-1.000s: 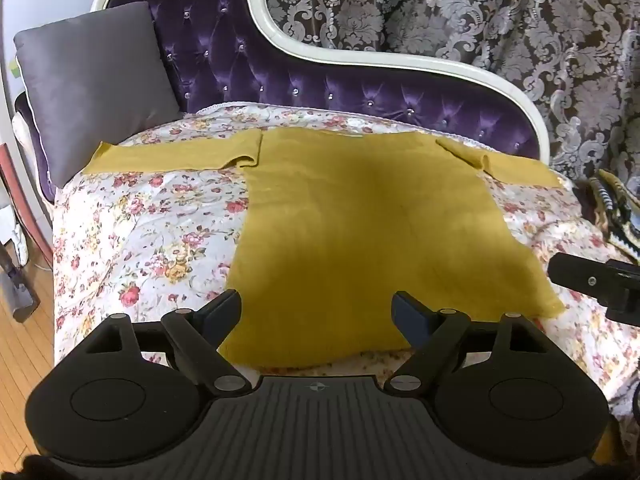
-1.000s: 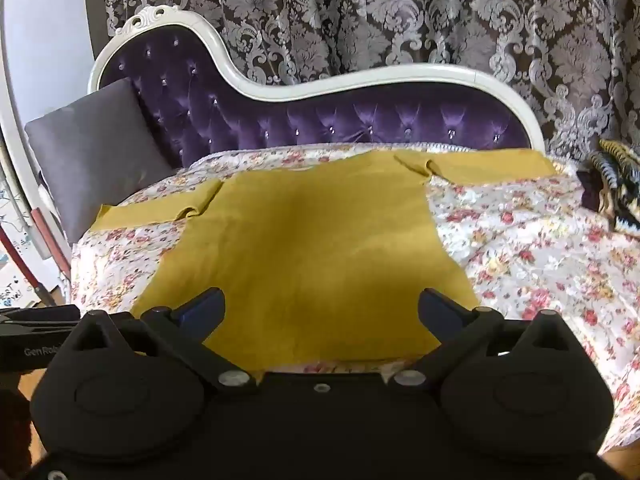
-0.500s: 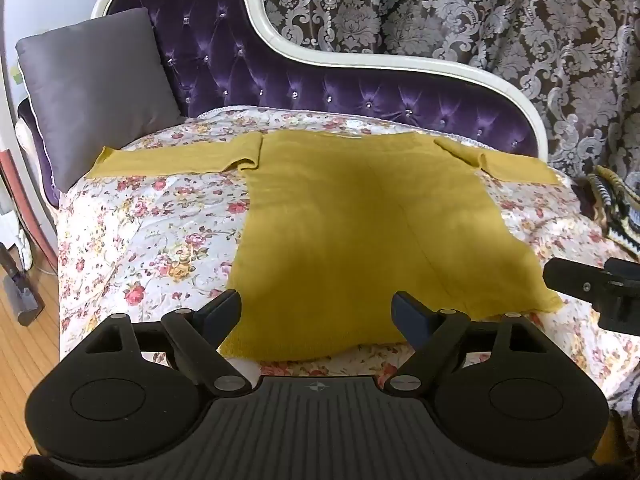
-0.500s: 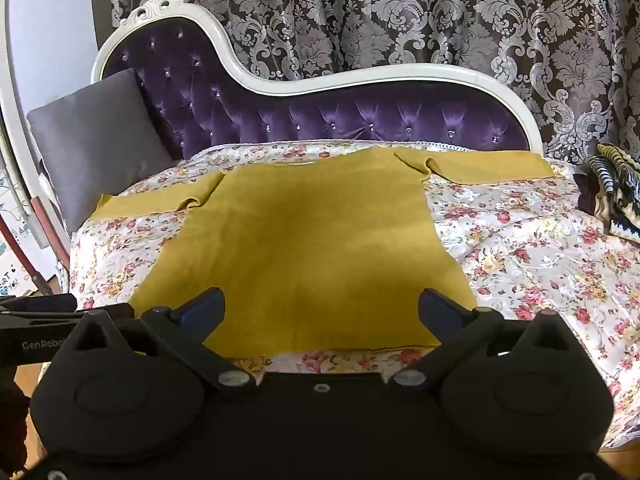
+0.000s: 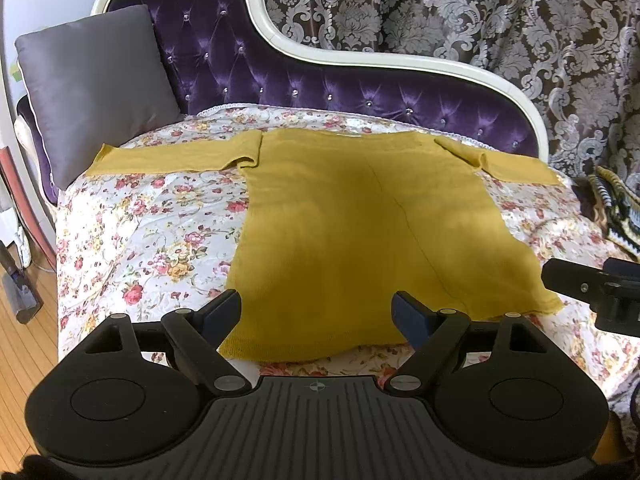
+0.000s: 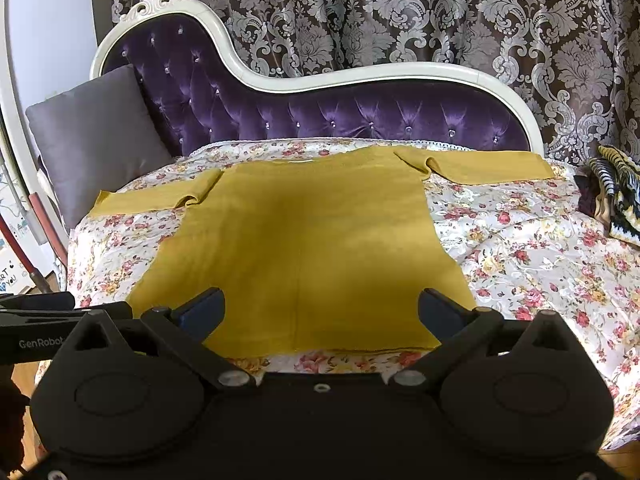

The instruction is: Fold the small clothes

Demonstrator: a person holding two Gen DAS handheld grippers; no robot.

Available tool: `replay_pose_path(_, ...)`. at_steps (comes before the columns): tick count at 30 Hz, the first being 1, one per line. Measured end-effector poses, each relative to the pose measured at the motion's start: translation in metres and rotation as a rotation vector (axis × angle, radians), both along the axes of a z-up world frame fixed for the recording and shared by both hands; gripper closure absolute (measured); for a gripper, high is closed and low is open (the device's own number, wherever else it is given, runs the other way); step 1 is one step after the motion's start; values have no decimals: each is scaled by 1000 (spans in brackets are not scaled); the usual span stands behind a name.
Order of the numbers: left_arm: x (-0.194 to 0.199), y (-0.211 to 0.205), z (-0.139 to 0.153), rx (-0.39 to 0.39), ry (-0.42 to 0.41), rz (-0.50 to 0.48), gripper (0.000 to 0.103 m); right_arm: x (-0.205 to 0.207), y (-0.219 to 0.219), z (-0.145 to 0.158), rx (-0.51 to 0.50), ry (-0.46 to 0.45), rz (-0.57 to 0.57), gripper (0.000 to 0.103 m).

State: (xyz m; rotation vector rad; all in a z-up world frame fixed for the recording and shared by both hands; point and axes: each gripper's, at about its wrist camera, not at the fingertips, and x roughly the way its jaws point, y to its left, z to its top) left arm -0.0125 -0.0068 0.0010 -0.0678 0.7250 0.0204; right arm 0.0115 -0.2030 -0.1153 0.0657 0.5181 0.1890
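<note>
Shirt (image 5: 356, 240) (image 6: 304, 248): the mustard-yellow garment lies spread flat on the bed (image 5: 152, 240) (image 6: 540, 256), on a floral cover. Its body runs from the near edge of the bed toward the headboard (image 5: 328, 88) (image 6: 360, 116), with the hem nearest you. Both sleeves extend sideways at the far end, one toward the grey cushion (image 5: 92, 88) (image 6: 96, 140) on the left, one toward the right side of the bed. A faint crease runs lengthwise down the body.

Your left gripper (image 5: 318, 312) hovers above the near left part of the hem. Its fingers (image 5: 224, 312) stand wide apart and hold nothing; the cloth shows between them but is not touched. In the left wrist view, part of your other tool appears at the right edge.

Your right gripper (image 6: 320, 308) hovers over the near right part of the hem. Its fingers (image 6: 440, 312) are likewise wide apart and empty. In the right wrist view, part of the left tool shows at the left edge.

A striped dark cloth (image 5: 616, 204) (image 6: 616, 196) lies at the right end of the bed, well apart from the shirt. A patterned curtain (image 5: 480, 20) (image 6: 400, 12) hangs behind the headboard. Wooden floor (image 5: 16, 344) shows at the lower left.
</note>
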Motion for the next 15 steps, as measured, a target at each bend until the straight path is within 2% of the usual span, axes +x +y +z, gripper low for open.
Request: replay_pose_path(15, 0, -2, 0, -2, 0, -10, 21, 1, 2, 1, -4, 0, 12, 1)
